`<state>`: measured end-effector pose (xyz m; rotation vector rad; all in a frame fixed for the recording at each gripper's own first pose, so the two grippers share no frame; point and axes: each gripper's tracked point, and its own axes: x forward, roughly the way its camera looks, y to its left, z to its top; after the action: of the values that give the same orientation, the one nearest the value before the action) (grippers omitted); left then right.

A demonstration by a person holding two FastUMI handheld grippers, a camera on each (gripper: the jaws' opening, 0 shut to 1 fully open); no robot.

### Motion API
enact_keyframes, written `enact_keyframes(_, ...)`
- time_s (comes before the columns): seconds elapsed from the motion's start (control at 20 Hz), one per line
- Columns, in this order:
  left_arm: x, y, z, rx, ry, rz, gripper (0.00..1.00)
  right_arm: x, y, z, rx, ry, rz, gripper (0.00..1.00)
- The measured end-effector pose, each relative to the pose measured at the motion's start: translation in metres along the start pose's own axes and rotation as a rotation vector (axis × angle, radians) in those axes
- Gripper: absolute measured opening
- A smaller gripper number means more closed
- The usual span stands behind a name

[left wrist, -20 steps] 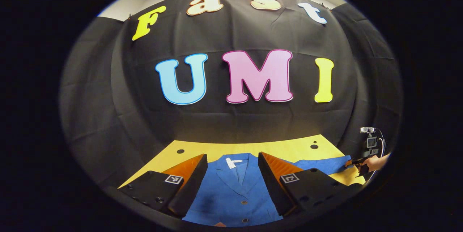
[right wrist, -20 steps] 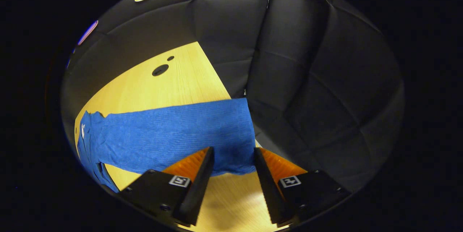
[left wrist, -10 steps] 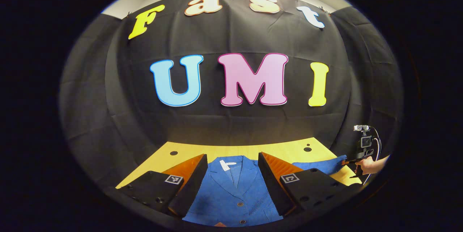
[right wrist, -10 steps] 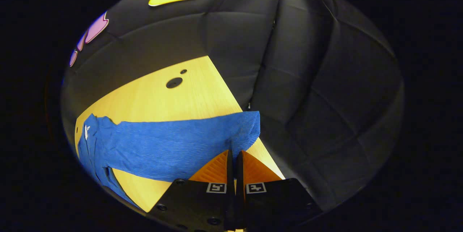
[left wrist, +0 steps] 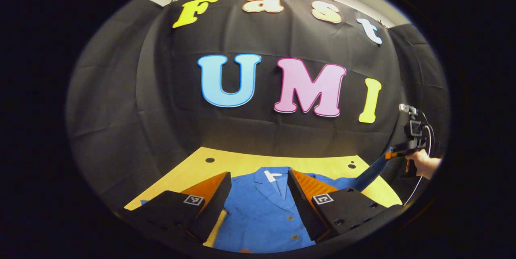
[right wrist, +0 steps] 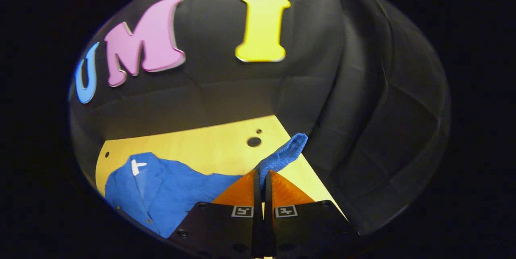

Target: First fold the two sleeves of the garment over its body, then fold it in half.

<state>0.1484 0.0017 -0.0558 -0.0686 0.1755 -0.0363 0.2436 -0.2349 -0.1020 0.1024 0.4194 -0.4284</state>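
We hold the cuff of the right sleeve (right wrist: 282,156) clenched in the right claw (right wrist: 261,178), lifted off the tabletop (right wrist: 193,146). The blue jacket (left wrist: 262,210) lies flat to that claw's left, collar far, so the sleeve's long axis must swing leftward across the body. The fabric looks ribbed, soft and limp, with 2 small buttons. The left claw (left wrist: 258,194) hangs released above the jacket's chest.

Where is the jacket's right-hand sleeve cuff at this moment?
Pinched in the right tool, the sleeve cuff hangs lifted above the yellow table, right of the jacket's collar.
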Motion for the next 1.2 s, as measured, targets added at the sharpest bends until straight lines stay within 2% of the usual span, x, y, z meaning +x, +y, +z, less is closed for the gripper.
enact_keyframes(0.15, -0.006, 0.056, -0.012, -0.015, -0.003, 0.037, 0.8, -0.038, 0.099, 0.027, 0.006, -0.087, 0.117, 0.04)
enact_keyframes(0.2, -0.008, 0.077, -0.02, -0.019, 0.005, 0.055, 0.8, -0.047, 0.132, 0.027, -0.028, -0.069, 0.129, 0.04)
enact_keyframes(0.3, -0.012, 0.114, -0.032, -0.04, 0.017, 0.089, 0.8, -0.064, 0.201, 0.022, -0.102, -0.118, 0.206, 0.05)
enact_keyframes(0.45, -0.019, 0.161, -0.047, -0.044, 0.032, 0.148, 0.8, -0.074, 0.309, -0.004, -0.123, -0.08, 0.324, 0.04)
enact_keyframes(0.55, -0.023, 0.191, -0.06, -0.058, 0.055, 0.182, 0.8, -0.071, 0.374, -0.039, -0.155, -0.048, 0.399, 0.04)
enact_keyframes(0.65, -0.028, 0.218, -0.076, -0.083, 0.09, 0.216, 0.8, -0.065, 0.424, -0.089, -0.17, 0.033, 0.464, 0.04)
enact_keyframes(0.85, -0.043, 0.253, -0.098, -0.099, 0.147, 0.272, 0.81, -0.042, 0.472, -0.192, -0.207, 0.221, 0.519, 0.04)
enact_keyframes(0.9, -0.049, 0.26, -0.104, -0.092, 0.154, 0.277, 0.81, -0.039, 0.48, -0.204, -0.21, 0.236, 0.525, 0.04)
enact_keyframes(0.95, -0.052, 0.265, -0.111, -0.086, 0.161, 0.279, 0.81, -0.035, 0.486, -0.211, -0.204, 0.25, 0.534, 0.16)
enact_keyframes(1.0, -0.052, 0.269, -0.121, -0.086, 0.165, 0.276, 0.81, -0.034, 0.493, -0.223, -0.187, 0.278, 0.546, 0.04)
enact_keyframes(1.15, -0.048, 0.277, -0.151, -0.151, 0.231, 0.266, 0.81, -0.032, 0.514, -0.243, -0.123, 0.337, 0.578, 0.06)
enact_keyframes(1.2, -0.048, 0.278, -0.168, -0.179, 0.288, 0.267, 0.81, -0.035, 0.52, -0.247, -0.102, 0.356, 0.597, 0.11)
